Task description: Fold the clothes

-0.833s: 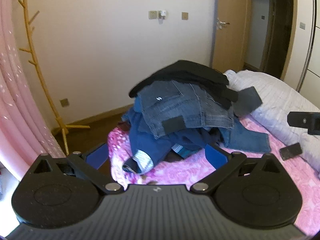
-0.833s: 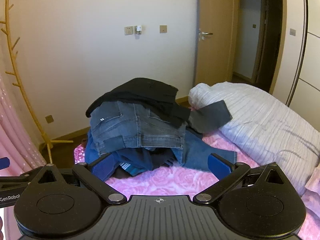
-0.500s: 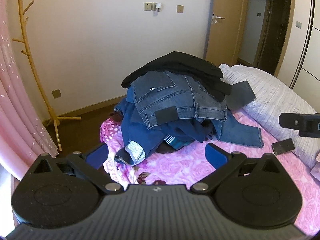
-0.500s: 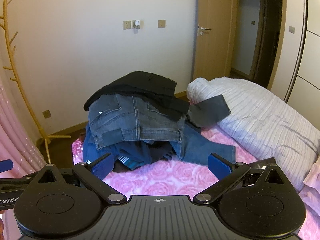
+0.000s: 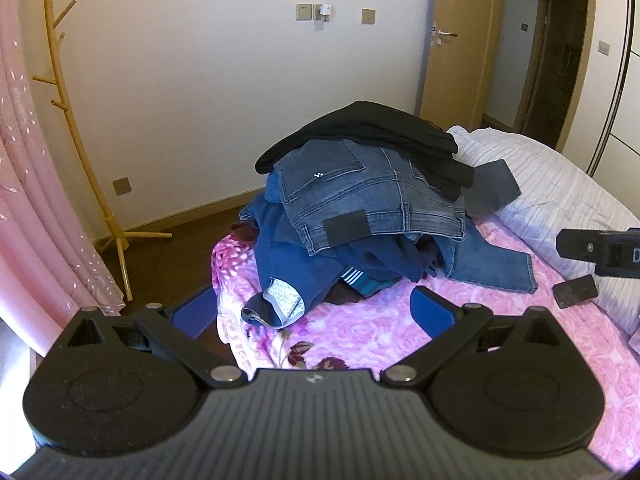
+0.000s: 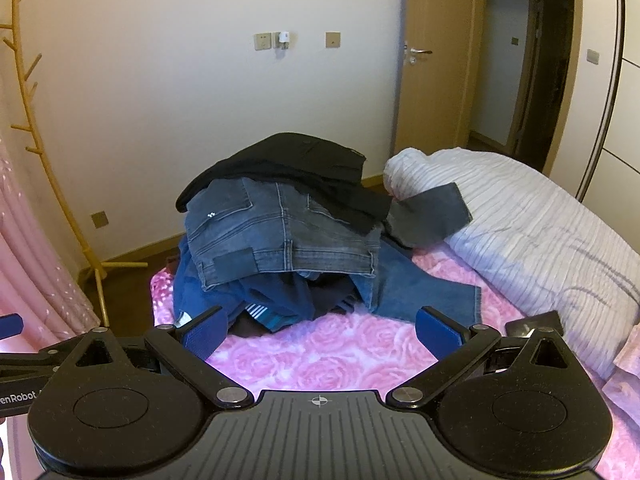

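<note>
Heap of clothes (image 5: 360, 216) (image 6: 288, 240): on the bed with pink rose-patterned cover (image 5: 360, 332) (image 6: 320, 356), toward its far end. Black garment (image 5: 368, 128) on top; grey-blue denim jeans (image 5: 360, 196) beneath it. White ribbed duvet (image 5: 560, 184) (image 6: 520, 216): right of the heap, touching it. Dark flat phone (image 5: 575, 291): on the bed beside the duvet. Yellow branch-shaped wooden coat stand (image 5: 80, 152): on the floor, left of the bed, against the wall.
</note>
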